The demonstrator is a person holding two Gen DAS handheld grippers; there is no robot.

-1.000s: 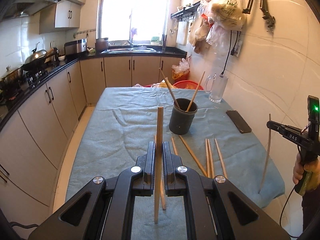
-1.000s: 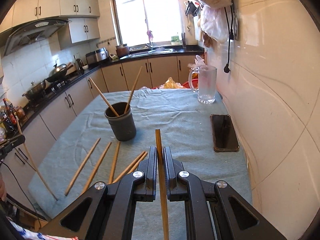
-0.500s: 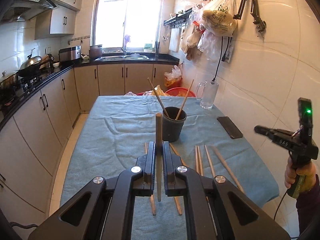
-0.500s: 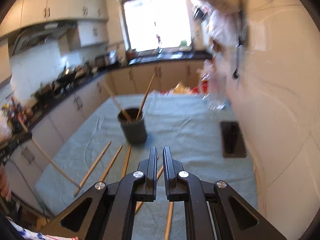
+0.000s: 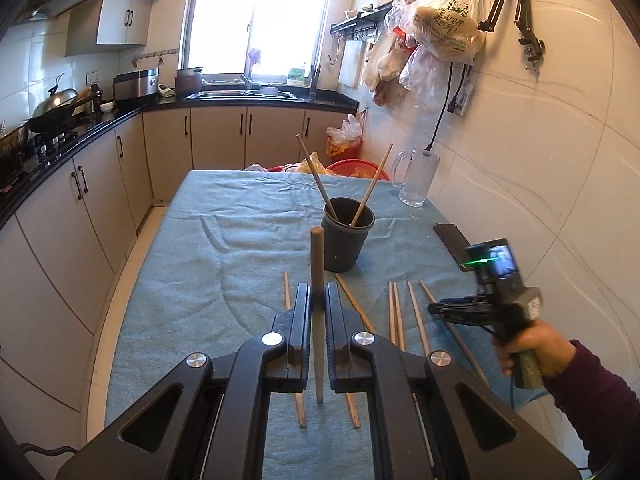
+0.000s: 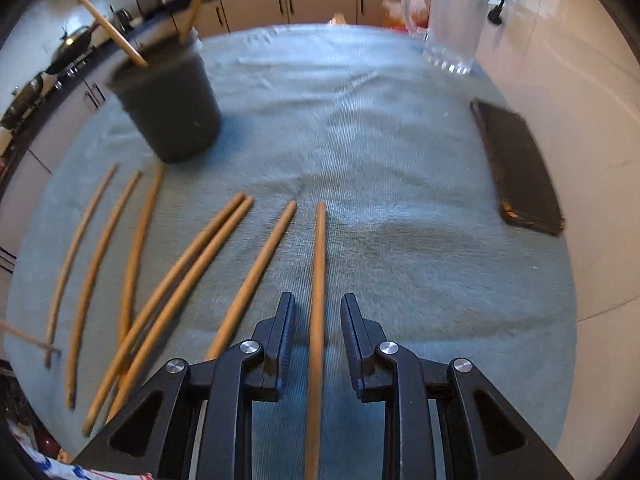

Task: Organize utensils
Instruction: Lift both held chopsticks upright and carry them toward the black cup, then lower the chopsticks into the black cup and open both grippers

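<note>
My left gripper (image 5: 318, 296) is shut on a wooden chopstick (image 5: 317, 264) and holds it upright above the table, short of the dark grey cup (image 5: 346, 240), which holds two chopsticks. My right gripper (image 6: 318, 312) is open, low over the cloth, its jaws on either side of a chopstick (image 6: 319, 248) lying flat. It also shows in the left wrist view (image 5: 452, 308). Several loose chopsticks (image 6: 188, 268) lie on the cloth to its left. The cup (image 6: 168, 100) stands at the far left in the right wrist view.
A black phone (image 6: 520, 168) lies near the table's right edge by the tiled wall. A glass mug (image 6: 452, 20) stands at the far right corner. The table carries a teal cloth (image 5: 240, 240). Kitchen cabinets run along the left.
My right gripper dropped down to the table, let go of its chopstick and opened; the chopstick now lies flat between its jaws. My left gripper kept its chopstick and drew back slightly.
</note>
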